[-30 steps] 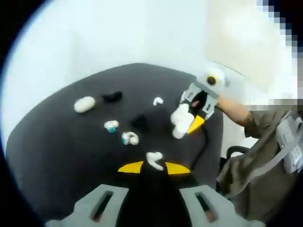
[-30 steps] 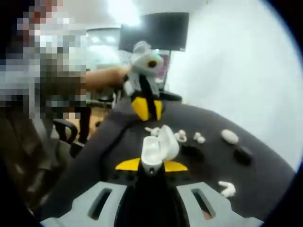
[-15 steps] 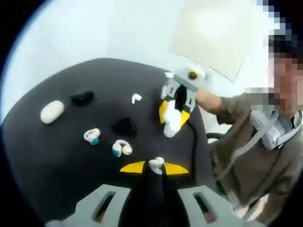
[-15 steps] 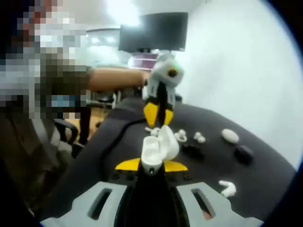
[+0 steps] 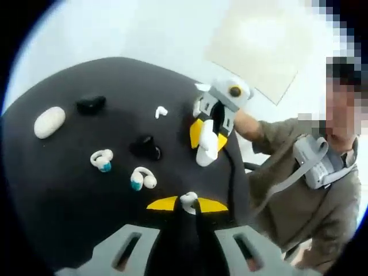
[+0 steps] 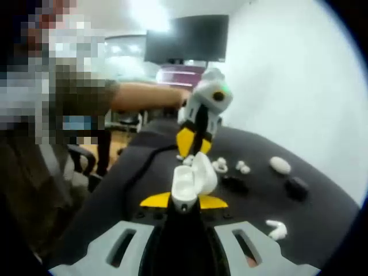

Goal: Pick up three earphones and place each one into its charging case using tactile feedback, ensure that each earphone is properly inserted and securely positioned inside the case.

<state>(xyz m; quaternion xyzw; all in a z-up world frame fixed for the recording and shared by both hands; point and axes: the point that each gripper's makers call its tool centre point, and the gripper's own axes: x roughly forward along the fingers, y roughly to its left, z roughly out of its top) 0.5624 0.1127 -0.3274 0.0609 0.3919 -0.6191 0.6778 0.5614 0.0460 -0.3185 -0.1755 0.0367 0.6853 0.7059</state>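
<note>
Dark round desk [image 5: 52, 190] against plain white wall [image 5: 132, 29]. Pale beige panel [image 5: 261, 49] mounted there. Big dark monitor [image 6: 187, 37] behind, bright ceiling light [image 6: 150, 10], black office chair [image 6: 80, 161] alongside.

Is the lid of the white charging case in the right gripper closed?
No, in the right gripper view the white charging case is held in the right gripper with its lid swung open.

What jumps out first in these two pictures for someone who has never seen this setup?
The right gripper holds an open white charging case upright over the dark round table. The left gripper pinches a small white earphone and points it toward that case. Loose earbuds and closed cases lie scattered on the table.
</note>
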